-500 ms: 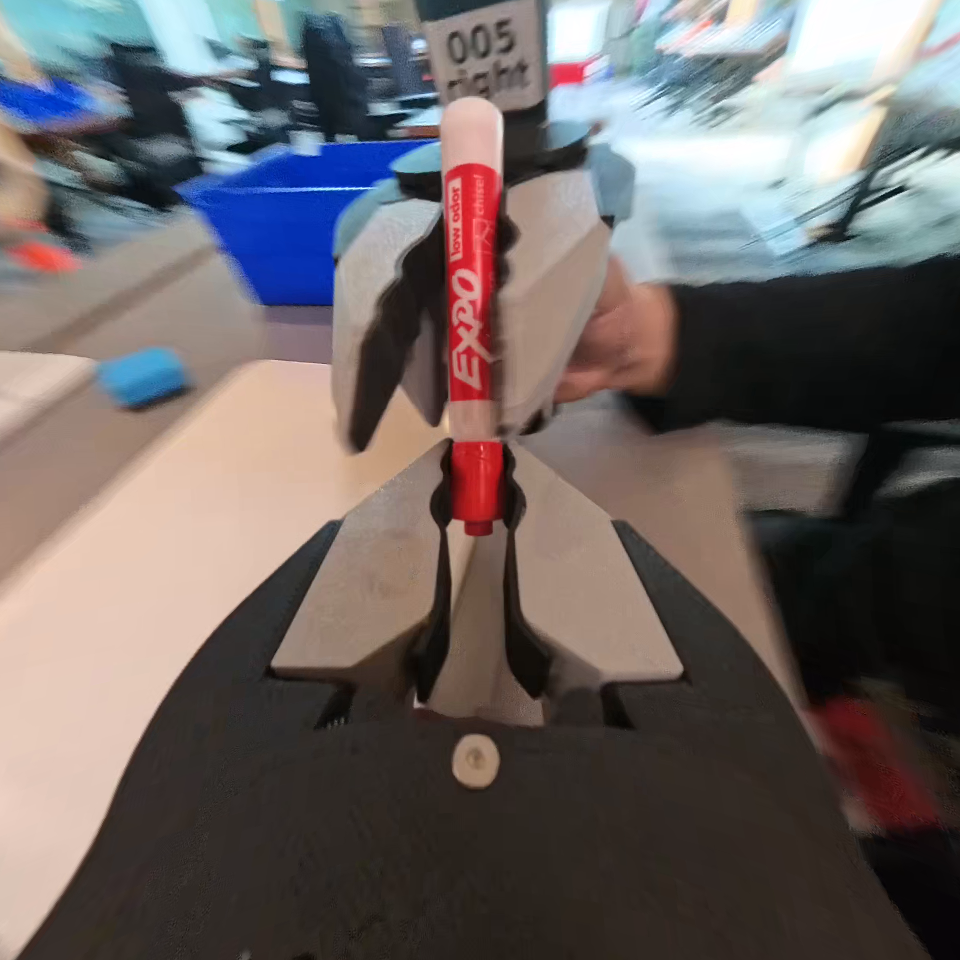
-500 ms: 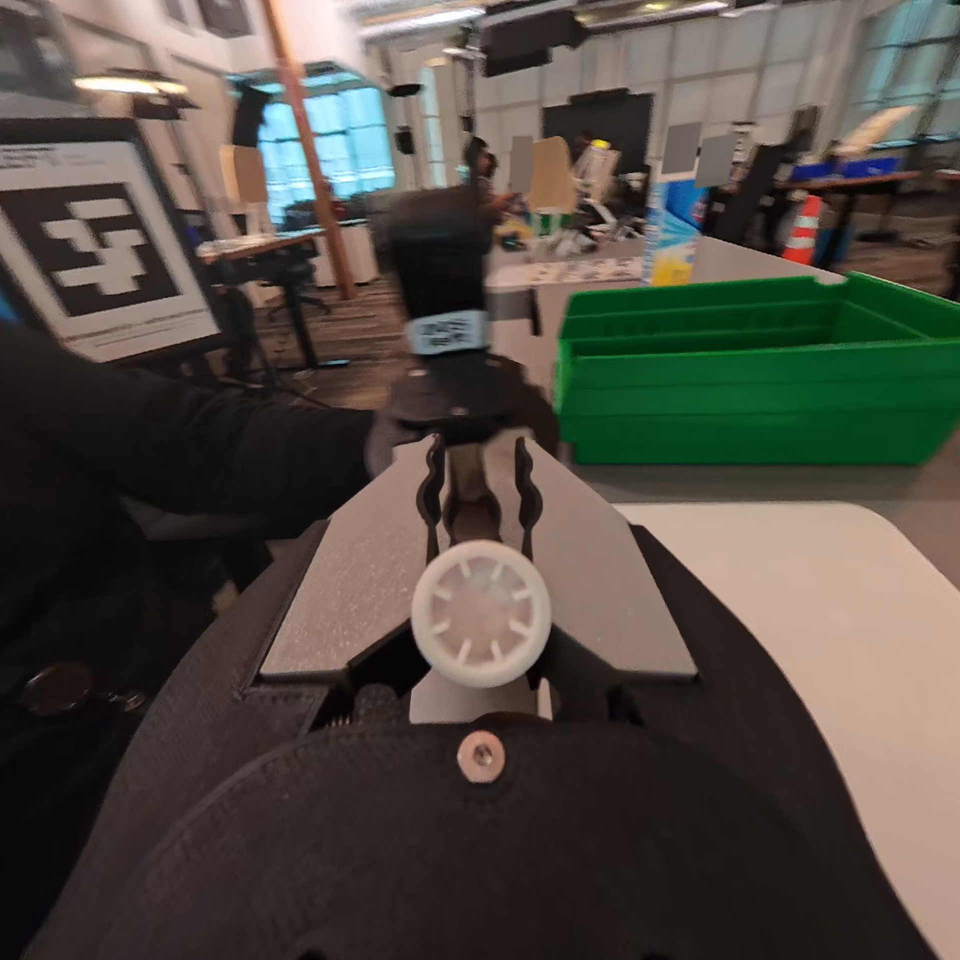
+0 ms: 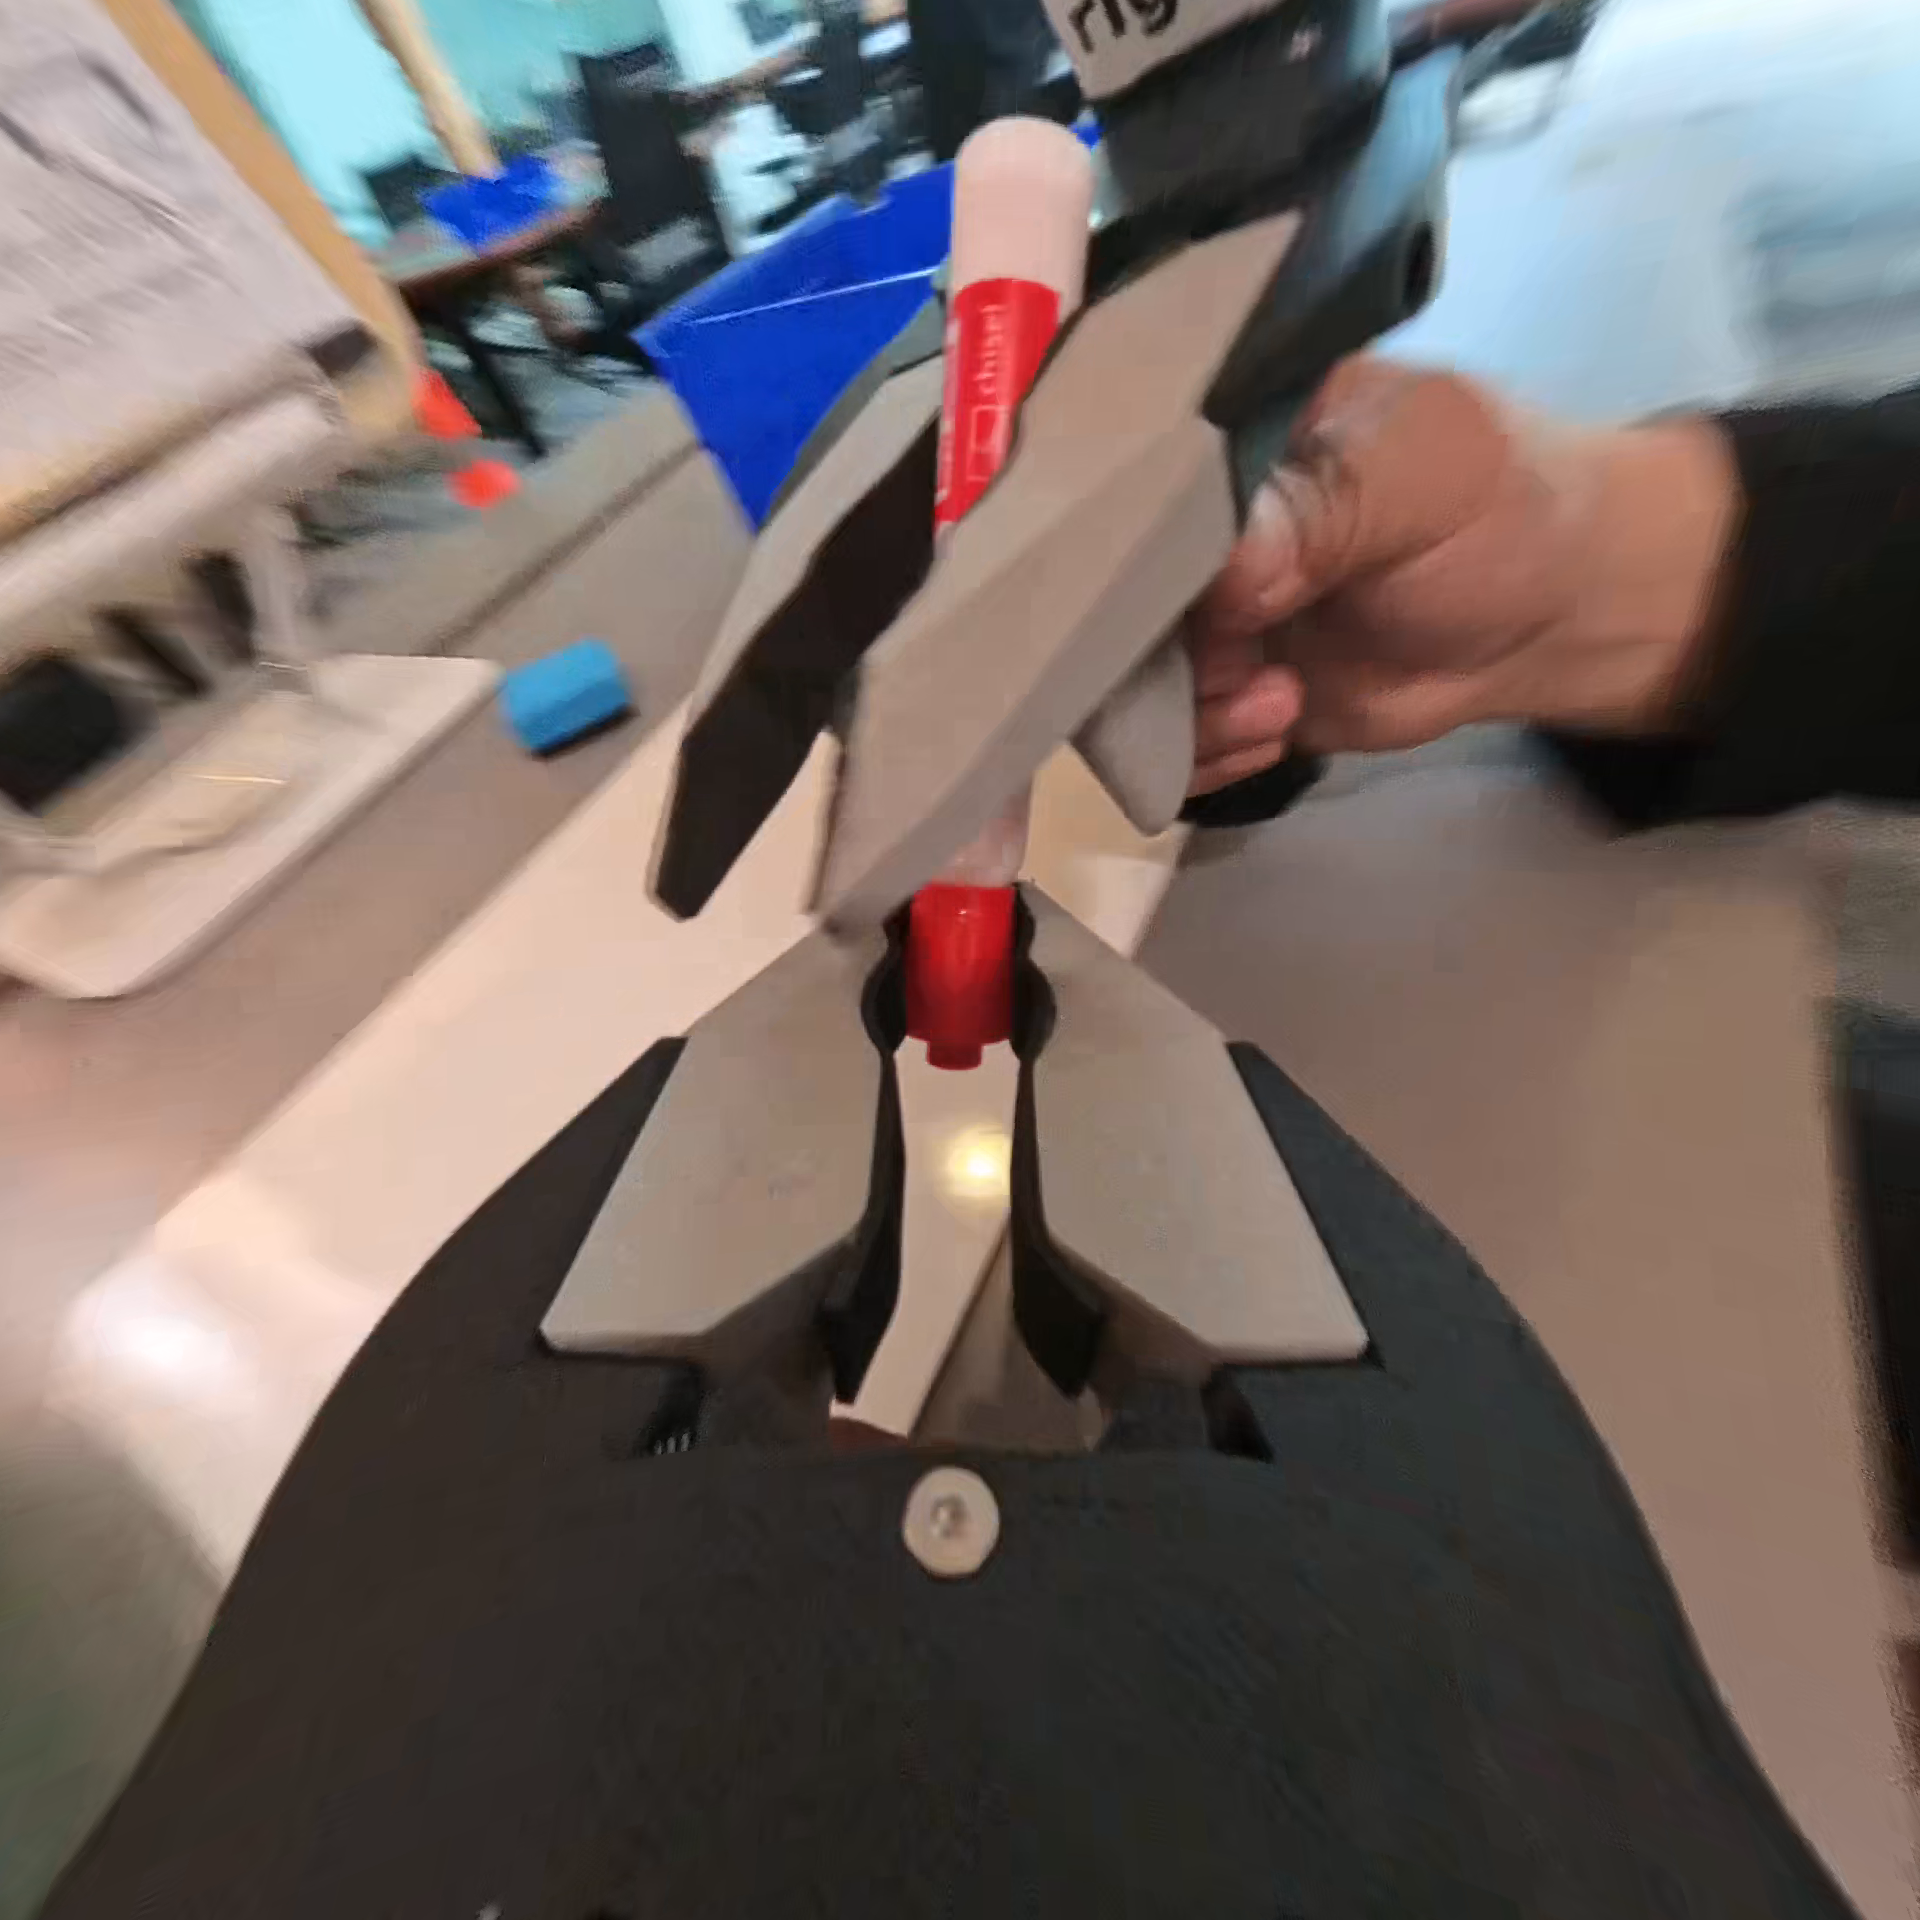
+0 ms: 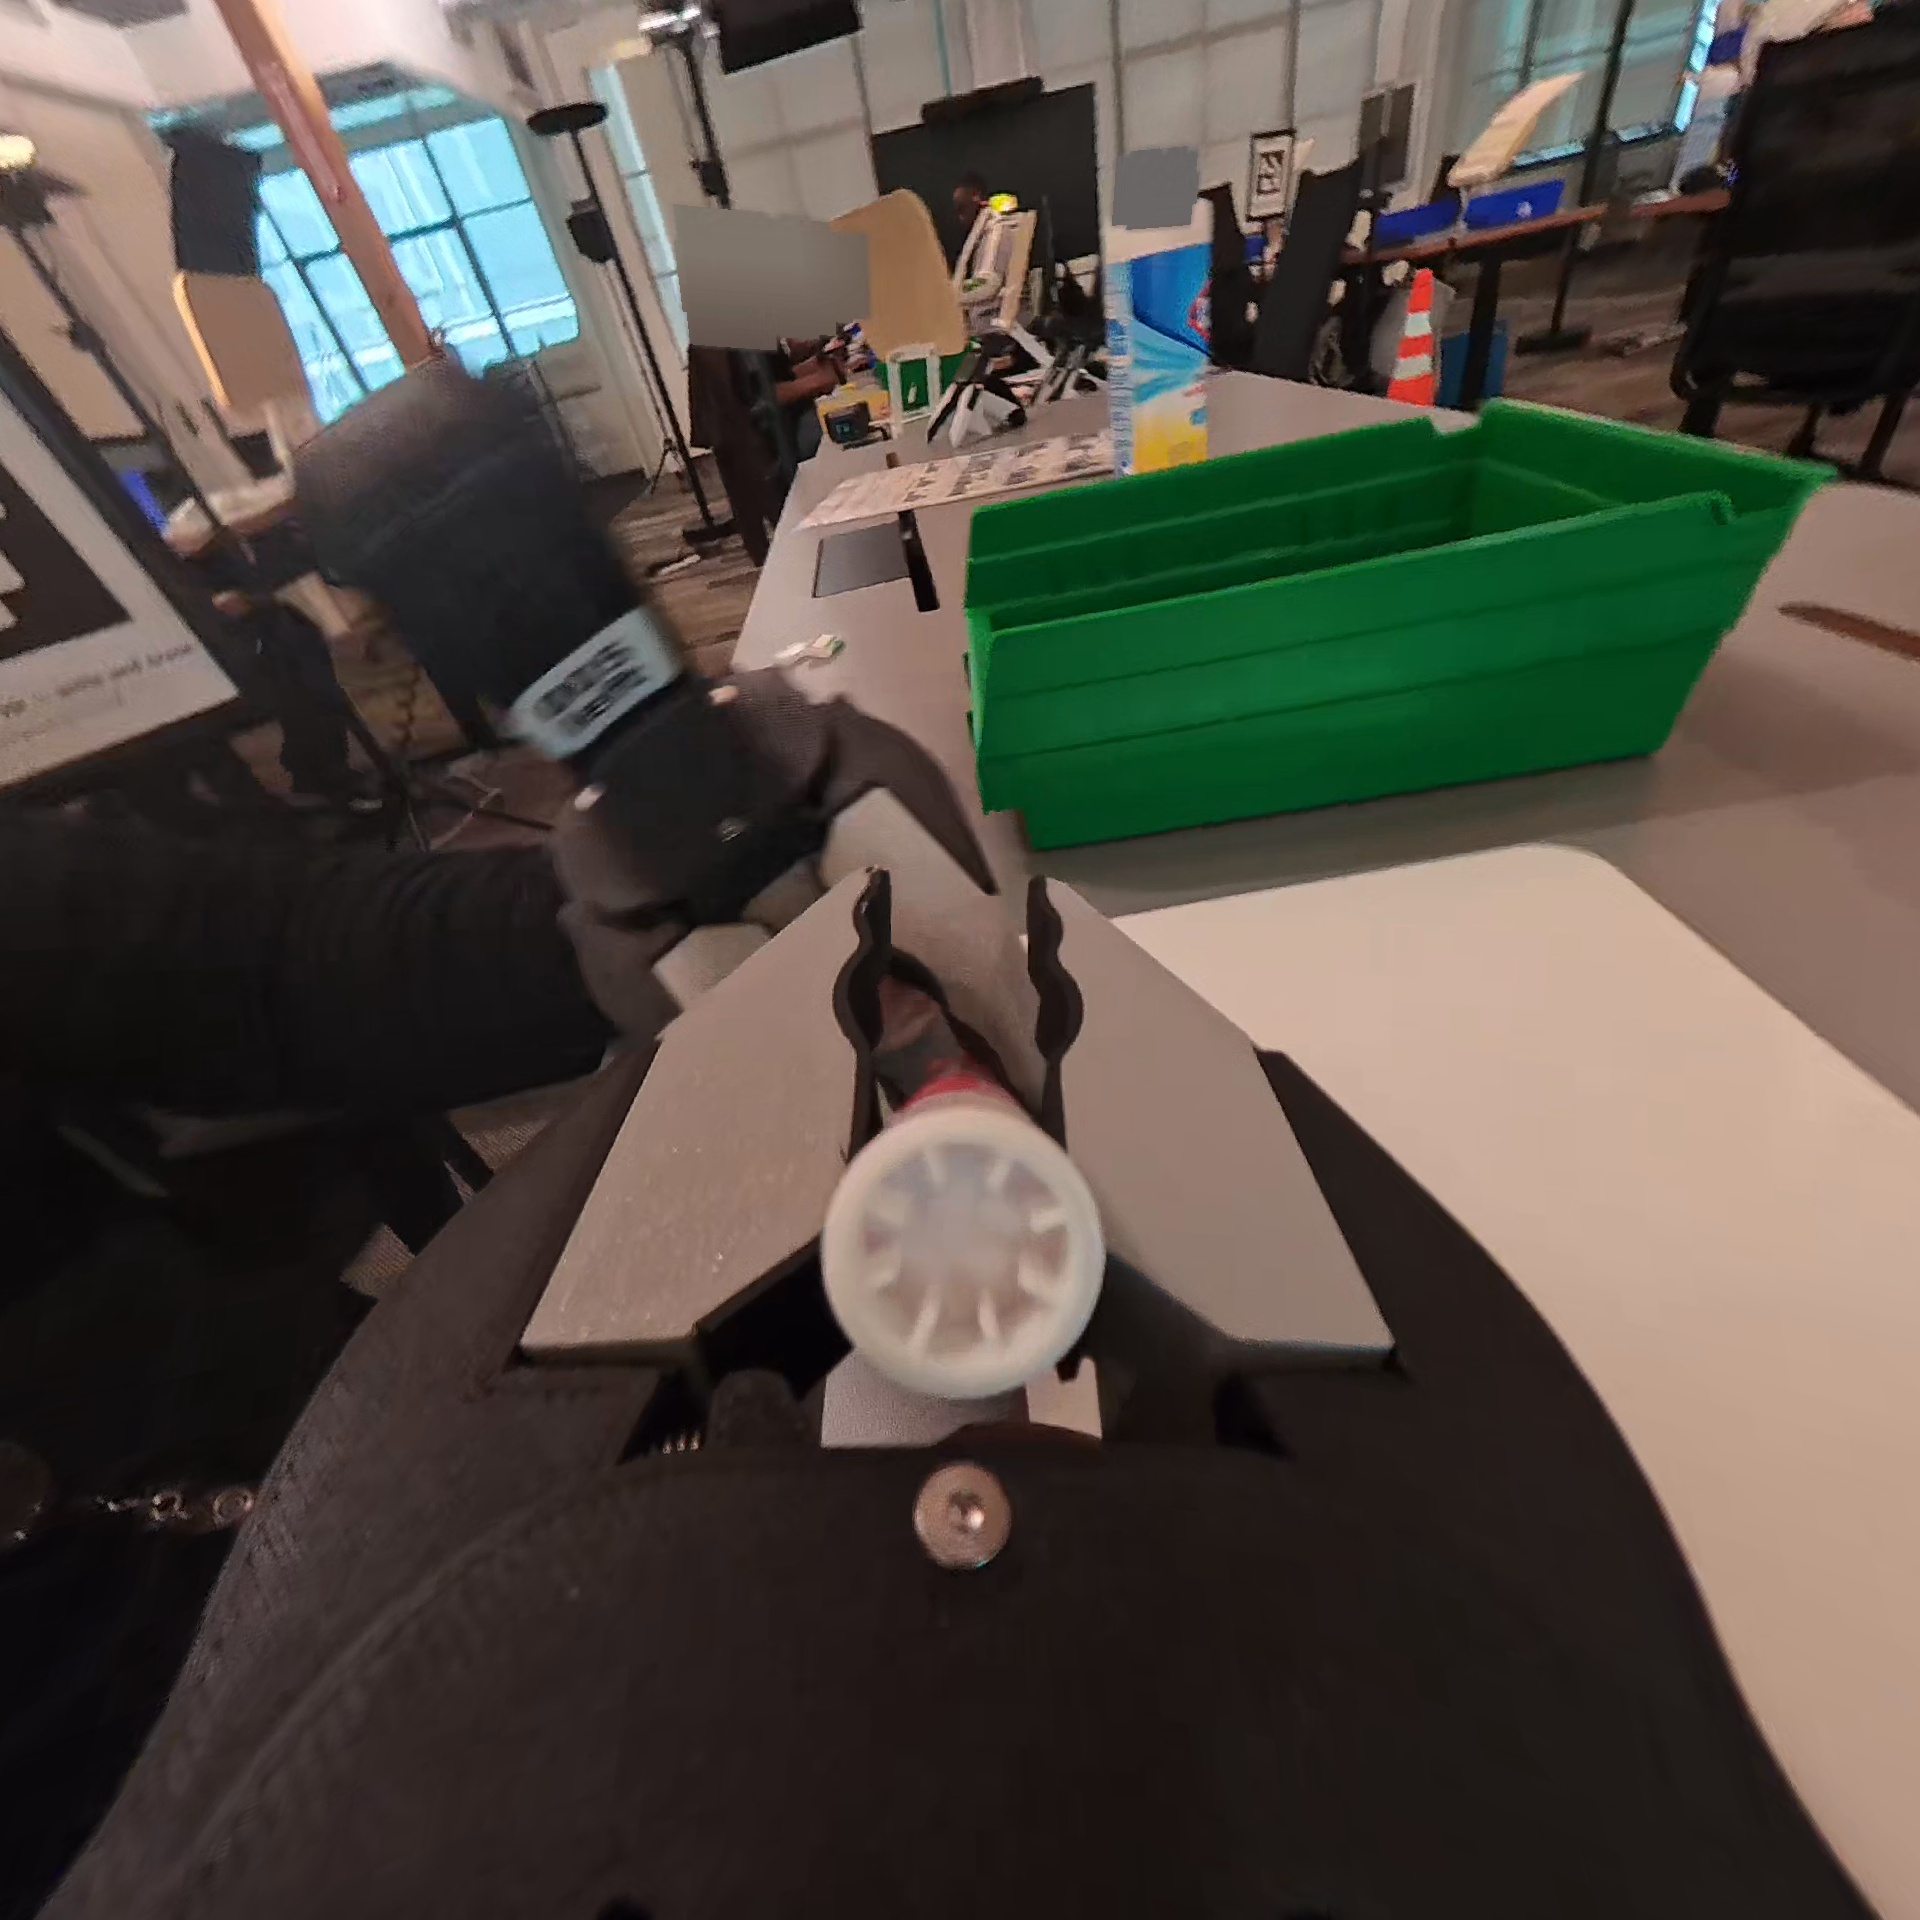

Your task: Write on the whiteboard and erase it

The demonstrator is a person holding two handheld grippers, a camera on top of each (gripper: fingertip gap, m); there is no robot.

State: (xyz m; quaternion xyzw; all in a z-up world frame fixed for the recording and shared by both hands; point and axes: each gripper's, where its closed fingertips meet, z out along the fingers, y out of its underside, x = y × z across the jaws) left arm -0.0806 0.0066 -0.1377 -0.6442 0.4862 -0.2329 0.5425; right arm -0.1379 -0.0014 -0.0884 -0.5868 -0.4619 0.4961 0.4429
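Left tongs [image 3: 961, 987] clenched on red plastic marker cap [image 3: 958, 977]; right tongs [image 4: 961, 997] clenched on white marker barrel [image 4: 961, 1262] (above white whiteboard [image 4: 1507, 1091]).

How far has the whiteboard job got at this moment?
Early. Done: the marker is off the table, its barrel in the right tongs. In hand: the left tongs grip its red cap, apparently to uncap. Left: writing on the bare whiteboard, then erasing with the blue eraser.

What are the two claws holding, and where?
One marker: left claw grips its red cap; right claw grips its white barrel.
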